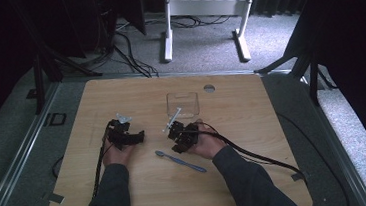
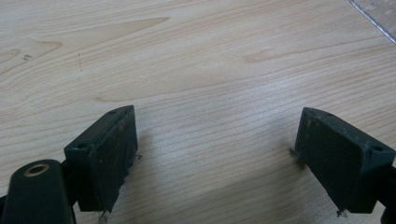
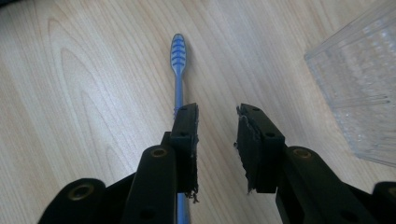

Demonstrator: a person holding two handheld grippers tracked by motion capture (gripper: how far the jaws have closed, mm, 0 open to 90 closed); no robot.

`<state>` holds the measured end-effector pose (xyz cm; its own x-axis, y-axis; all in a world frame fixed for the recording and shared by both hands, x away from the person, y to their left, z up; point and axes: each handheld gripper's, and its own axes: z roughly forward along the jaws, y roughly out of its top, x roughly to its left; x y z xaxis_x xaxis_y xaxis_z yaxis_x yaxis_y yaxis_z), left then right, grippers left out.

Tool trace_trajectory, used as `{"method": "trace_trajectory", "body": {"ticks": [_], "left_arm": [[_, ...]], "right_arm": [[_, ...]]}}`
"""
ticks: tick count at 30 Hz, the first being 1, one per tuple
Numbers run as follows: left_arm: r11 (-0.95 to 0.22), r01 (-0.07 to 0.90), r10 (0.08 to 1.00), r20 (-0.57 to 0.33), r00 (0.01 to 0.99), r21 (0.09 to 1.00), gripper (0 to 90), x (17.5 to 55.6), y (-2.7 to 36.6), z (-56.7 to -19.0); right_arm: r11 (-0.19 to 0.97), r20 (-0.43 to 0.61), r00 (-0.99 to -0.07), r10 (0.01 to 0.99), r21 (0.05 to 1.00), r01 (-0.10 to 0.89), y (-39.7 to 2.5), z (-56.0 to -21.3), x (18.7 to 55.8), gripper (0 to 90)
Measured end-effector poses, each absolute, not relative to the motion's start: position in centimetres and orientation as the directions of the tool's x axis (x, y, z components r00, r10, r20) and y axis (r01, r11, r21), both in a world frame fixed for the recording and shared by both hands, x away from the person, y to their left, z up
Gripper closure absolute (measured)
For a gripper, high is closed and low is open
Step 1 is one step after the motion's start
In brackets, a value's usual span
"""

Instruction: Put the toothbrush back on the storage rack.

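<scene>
A blue toothbrush (image 3: 178,56) is seen lying flat on the wooden counter (image 1: 129,198), partly hidden beneath one jaw of the right gripper (image 3: 217,140), whose jaws are held partly apart with nothing between them. The left gripper (image 2: 215,158) is spread wide over bare wood, empty, while a clear plastic container (image 1: 182,104) is set just beyond.

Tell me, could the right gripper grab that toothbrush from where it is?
Probably yes: the right gripper is open, the toothbrush lies on the table under its left jaw, and nothing blocks it.
</scene>
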<state>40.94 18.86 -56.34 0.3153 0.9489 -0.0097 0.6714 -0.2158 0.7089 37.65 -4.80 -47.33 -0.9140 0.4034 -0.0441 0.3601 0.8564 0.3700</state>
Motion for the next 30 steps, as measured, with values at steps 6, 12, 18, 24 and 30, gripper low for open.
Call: {"method": "trace_trajectory", "body": {"ticks": [6, 12, 18, 24, 30], "left_arm": [[-0.216, 0.672, 0.949, -0.010, 0.315, 0.709, 13.3, 40.9, 18.9, -56.3], [-0.216, 0.671, 0.949, -0.009, 0.315, 0.709, 13.5, 40.9, 18.9, -56.3], [-0.215, 0.671, 0.949, -0.010, 0.314, 0.709, 13.6, 40.9, 18.9, -56.3], [-0.215, 0.671, 0.949, -0.009, 0.314, 0.709, 13.6, 40.9, 18.9, -56.3], [-0.215, 0.671, 0.949, -0.009, 0.314, 0.709, 13.6, 40.9, 18.9, -56.3]], "right_arm": [[0.862, -0.019, -0.916, 0.401, 0.345, 0.370, -4.6, -47.6, 37.6, 69.6], [0.867, -0.012, -0.917, 0.399, 0.330, 0.373, -4.5, -47.6, 37.6, 69.9], [0.873, -0.005, -0.919, 0.393, 0.315, 0.372, -4.4, -47.7, 37.6, 69.9], [0.877, 0.008, -0.920, 0.392, 0.299, 0.377, -4.2, -48.1, 37.5, 69.9], [0.888, 0.011, -0.924, 0.382, 0.272, 0.371, -3.9, -48.8, 37.2, 70.0]]}}
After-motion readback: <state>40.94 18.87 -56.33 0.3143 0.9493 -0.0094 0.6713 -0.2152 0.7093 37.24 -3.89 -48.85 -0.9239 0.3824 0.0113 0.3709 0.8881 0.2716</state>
